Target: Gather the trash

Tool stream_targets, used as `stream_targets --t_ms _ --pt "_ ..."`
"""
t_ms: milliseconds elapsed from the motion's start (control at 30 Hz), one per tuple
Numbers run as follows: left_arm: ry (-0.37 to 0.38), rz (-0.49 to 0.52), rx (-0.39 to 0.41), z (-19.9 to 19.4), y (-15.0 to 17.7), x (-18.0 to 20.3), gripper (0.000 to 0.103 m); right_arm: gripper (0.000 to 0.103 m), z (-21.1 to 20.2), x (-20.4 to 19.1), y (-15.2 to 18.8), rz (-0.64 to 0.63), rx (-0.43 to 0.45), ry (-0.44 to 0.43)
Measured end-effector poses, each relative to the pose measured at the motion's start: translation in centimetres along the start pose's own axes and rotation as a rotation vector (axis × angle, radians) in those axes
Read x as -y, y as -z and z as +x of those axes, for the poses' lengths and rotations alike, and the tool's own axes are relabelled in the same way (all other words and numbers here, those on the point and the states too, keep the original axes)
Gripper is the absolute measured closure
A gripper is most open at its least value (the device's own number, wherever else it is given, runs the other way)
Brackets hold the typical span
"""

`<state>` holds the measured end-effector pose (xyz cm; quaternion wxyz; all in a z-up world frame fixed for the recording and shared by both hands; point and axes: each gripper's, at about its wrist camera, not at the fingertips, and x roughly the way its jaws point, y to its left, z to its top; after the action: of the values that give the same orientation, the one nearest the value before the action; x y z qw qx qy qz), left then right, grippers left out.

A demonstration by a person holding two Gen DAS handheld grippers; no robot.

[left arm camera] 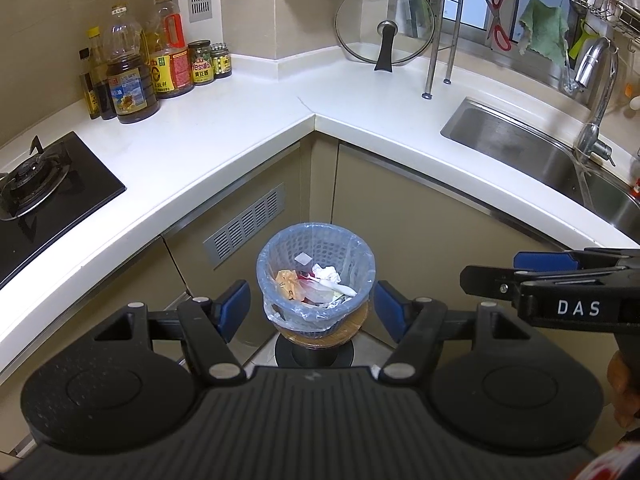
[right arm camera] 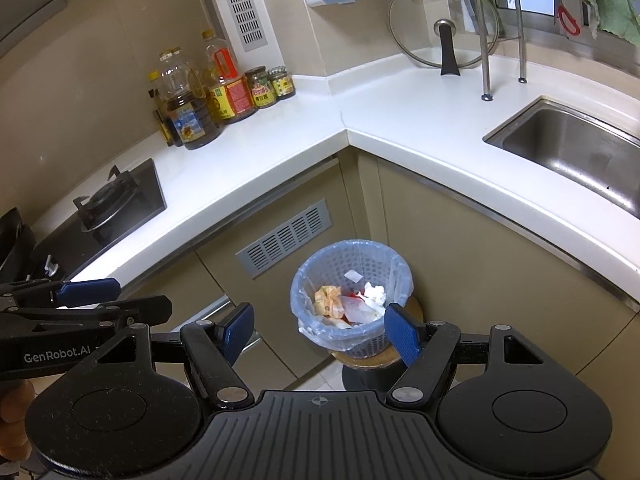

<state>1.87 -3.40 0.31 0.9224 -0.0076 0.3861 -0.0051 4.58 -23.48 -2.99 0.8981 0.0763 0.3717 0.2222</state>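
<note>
Below the counter corner, blue mesh trash basket [left arm camera: 316, 276] bag-lined, crumpled wrappers inside, both grippers' fingers wide, empty.

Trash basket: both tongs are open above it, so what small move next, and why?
Probably lower the left tongs toward the near rim of the bag lining the trash basket. Both the left tongs and the right tongs are open and hold nothing, the countertop shows no loose trash in these views, and wrappers and tissue already lie in the basket, so gathering the bag seems the likeliest step.
</note>
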Motion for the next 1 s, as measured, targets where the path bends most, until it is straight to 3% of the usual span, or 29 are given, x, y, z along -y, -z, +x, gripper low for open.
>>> stream_targets --t_ms 1000 --pt "0.01 0.01 0.005 -0.28 0.02 0.16 0.036 0.031 -0.21 -0.03 -0.11 0.002 0.003 0.004"
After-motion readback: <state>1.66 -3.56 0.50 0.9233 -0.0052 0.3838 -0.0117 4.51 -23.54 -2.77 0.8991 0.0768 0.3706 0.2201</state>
